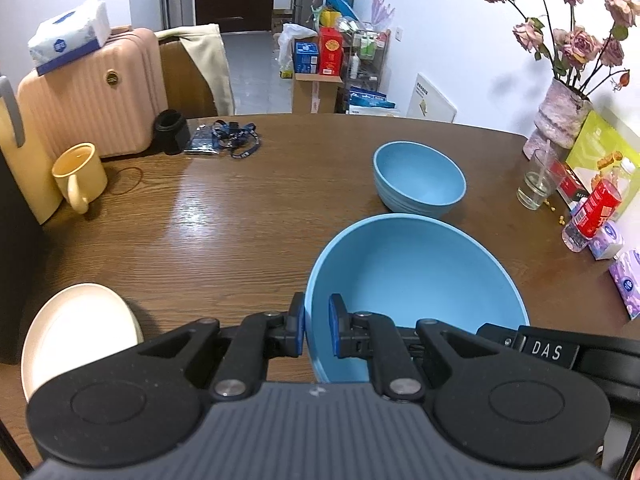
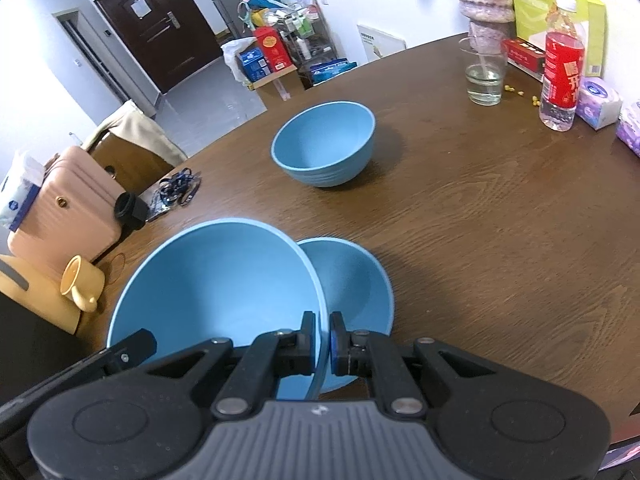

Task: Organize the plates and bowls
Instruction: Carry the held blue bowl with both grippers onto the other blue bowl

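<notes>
My left gripper is shut on the left rim of a large blue bowl. My right gripper is shut on the right rim of the same large bowl, which is held tilted above the table. A smaller blue bowl sits just beneath and to the right of it. Another blue bowl stands farther back on the wooden table. A cream plate lies at the near left in the left wrist view.
A yellow mug, a black cup and a blue lanyard are at the far left. A glass, a red-labelled bottle, tissue packs and a vase line the right edge.
</notes>
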Demonstrator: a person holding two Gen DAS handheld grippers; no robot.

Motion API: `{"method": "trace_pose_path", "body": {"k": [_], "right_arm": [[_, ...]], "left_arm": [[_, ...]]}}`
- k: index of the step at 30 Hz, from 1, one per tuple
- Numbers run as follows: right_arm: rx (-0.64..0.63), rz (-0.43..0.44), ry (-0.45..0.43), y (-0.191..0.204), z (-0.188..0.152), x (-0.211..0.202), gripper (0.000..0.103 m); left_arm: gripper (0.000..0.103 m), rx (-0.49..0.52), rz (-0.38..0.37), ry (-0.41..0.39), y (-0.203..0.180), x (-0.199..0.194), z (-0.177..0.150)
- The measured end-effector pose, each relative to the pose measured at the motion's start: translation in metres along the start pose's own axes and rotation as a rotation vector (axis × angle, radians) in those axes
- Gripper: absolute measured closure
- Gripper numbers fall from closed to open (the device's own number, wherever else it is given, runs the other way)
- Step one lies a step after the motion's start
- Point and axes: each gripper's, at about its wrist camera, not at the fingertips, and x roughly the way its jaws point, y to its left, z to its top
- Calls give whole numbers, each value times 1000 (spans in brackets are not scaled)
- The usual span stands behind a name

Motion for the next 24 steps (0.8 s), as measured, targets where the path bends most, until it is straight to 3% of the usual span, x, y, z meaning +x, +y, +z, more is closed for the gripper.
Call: {"method": "trace_pose_path", "body": {"k": [14,24], "right_arm": [[14,-36,3,-22,14,19,96],[-66,-63,-12,-19,15,39,96]], "left_arm": [[90,29,-26,29,-21,32,5],[90,34,-17,37,-24,55,3]]}}
